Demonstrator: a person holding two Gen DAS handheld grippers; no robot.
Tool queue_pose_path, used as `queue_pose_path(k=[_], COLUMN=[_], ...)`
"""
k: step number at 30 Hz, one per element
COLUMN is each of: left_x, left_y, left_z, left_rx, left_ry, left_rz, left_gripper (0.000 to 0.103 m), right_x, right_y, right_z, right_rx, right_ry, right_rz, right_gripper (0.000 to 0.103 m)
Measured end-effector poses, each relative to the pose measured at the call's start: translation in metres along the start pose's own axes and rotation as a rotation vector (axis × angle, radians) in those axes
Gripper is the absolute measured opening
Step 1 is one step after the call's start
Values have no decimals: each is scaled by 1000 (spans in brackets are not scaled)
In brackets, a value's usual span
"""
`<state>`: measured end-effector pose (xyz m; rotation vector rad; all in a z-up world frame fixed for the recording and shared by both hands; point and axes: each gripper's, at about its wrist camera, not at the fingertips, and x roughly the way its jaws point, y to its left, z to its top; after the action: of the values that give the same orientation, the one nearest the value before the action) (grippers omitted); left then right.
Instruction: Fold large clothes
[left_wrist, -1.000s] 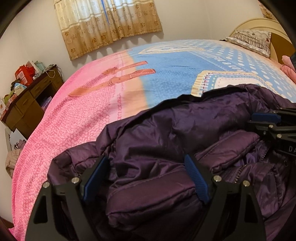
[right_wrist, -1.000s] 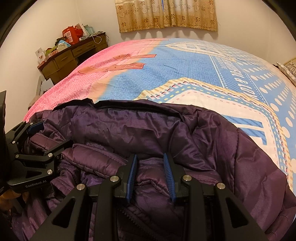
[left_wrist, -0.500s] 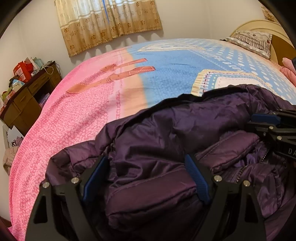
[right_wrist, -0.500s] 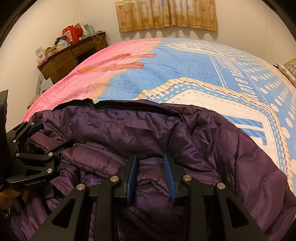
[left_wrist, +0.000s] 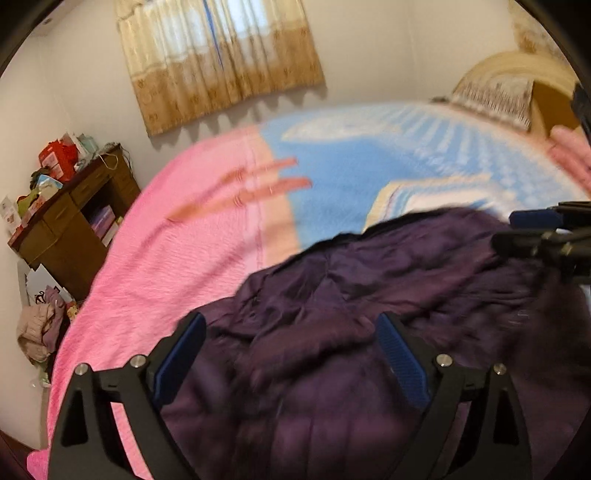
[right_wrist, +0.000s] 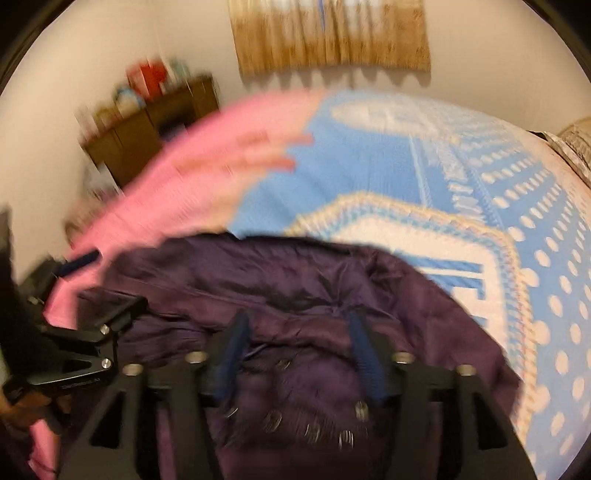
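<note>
Purple padded jacket (left_wrist: 369, 295), lower centre, looked soft, slippery, bulky; hem edges seemed best. Left gripper (left_wrist: 291, 354) and right gripper (right_wrist: 299, 350) were opening, jaws clear of fabric.

A purple puffer jacket (left_wrist: 369, 295) of quilted cloth with a faint sheen, crumpled and soft. It lies on a bedspread (left_wrist: 177, 258) of matt, nubby woven cloth. The left hand-held gripper (left_wrist: 291, 354) has matt black plastic arms, bright metal screws and ribbed blue pads (left_wrist: 402, 358). The curtain (left_wrist: 221, 62) is thin patterned cloth. The desk (left_wrist: 74, 218) is dark, dull wood.
</note>
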<state>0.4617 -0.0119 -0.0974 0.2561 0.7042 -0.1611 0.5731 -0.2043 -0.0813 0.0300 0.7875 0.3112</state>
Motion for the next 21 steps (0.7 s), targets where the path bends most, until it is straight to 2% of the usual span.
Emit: queue_pose_path(k=[3, 7, 11, 16, 21], left_x=[-51, -112, -147, -188, -203], left_y=[23, 42, 46, 34, 14], left_z=[-26, -95, -156, -199, -218], left_rx=[-76, -106, -136, -153, -131], left_ry=[-15, -23, 27, 32, 66], left_rz=[-63, -55, -47, -48, -92], left_gripper=[98, 99, 99, 99, 100], right_x=[-66, -122, -165, -205, -226], right_y=[-10, -17, -26, -38, -46], right_z=[-37, -105, -182, -249, -299], right_rx=[21, 0, 17, 65, 118], right_ry=[-22, 2, 46, 55, 66], right_rz=[85, 113, 136, 140, 111], right_gripper=[69, 70, 70, 70, 71])
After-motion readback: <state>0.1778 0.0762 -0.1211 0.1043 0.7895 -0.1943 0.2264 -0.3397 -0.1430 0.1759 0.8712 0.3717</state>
